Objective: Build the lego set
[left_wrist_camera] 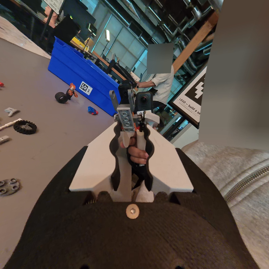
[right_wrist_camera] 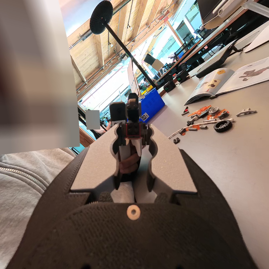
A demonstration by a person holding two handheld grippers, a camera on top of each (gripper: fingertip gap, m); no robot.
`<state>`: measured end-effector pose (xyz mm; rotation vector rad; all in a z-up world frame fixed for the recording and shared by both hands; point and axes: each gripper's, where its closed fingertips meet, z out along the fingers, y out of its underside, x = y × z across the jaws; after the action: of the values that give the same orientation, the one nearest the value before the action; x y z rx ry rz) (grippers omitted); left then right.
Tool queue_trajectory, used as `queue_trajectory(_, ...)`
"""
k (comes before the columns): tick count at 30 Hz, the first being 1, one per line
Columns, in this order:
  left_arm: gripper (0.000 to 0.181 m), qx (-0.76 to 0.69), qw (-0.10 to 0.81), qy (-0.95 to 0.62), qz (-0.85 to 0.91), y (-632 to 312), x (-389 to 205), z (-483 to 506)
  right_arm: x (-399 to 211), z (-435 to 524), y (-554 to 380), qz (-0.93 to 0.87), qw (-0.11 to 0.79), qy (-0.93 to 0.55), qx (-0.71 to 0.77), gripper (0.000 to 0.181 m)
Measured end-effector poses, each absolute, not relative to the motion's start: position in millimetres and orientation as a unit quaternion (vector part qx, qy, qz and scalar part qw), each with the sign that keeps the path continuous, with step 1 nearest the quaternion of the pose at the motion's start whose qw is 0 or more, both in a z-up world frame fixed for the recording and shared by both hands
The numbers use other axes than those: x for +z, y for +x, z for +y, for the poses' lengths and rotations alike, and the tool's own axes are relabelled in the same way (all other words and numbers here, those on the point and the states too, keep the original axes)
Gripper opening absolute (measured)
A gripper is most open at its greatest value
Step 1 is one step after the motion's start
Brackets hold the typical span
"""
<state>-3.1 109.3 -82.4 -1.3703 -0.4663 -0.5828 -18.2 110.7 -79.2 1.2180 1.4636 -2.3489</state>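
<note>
A partly built Lego model (left_wrist_camera: pixel 125 119) of grey, black and orange-red pieces is held in the air between my two grippers, which face each other. My left gripper (left_wrist_camera: pixel 131 128) is shut on its near end, where a grey plate shows its underside. My right gripper (right_wrist_camera: pixel 133 131) is shut on the other end of the model (right_wrist_camera: pixel 132 129), where black and dark red bricks show. Each view shows the other gripper's white fingers (left_wrist_camera: pixel 140 141) and its camera behind the model. Loose parts lie on the grey table (left_wrist_camera: pixel 43 145).
A blue bin (left_wrist_camera: pixel 81 75) stands at the table's far side. A black tyre (left_wrist_camera: pixel 25 127), an orange minifigure (left_wrist_camera: pixel 71 91), a small wheel (left_wrist_camera: pixel 60 97) and a round grey plate (left_wrist_camera: pixel 9 186) lie left. An open instruction booklet (right_wrist_camera: pixel 227 83) and orange and grey parts (right_wrist_camera: pixel 208 115) lie right. Left tips and right tips are each some 20 cm from the small wheel (left_wrist_camera: pixel 60 97).
</note>
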Motion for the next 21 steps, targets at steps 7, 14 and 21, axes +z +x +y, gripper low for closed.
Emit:
queue_trajectory(7, 0.028, -0.253, 0.708, -0.625, -0.211, -2.9, -83.7, 109.1, -80.0, 109.7, -18.1, 0.480, 0.061, 0.406, -0.775, 0.035)
queue_trajectory(14, 0.029, -0.249, 0.706, -0.627, -0.213, -2.5, -84.4, 108.9, -80.8, 109.0, -17.8, 0.478, 0.067, 0.409, -0.774, 0.036)
queue_trajectory(21, 0.029, -0.241, 0.700, -0.636, -0.217, -1.7, -86.2, 109.4, -83.4, 109.2, -16.9, 0.469, 0.087, 0.418, -0.773, 0.035)
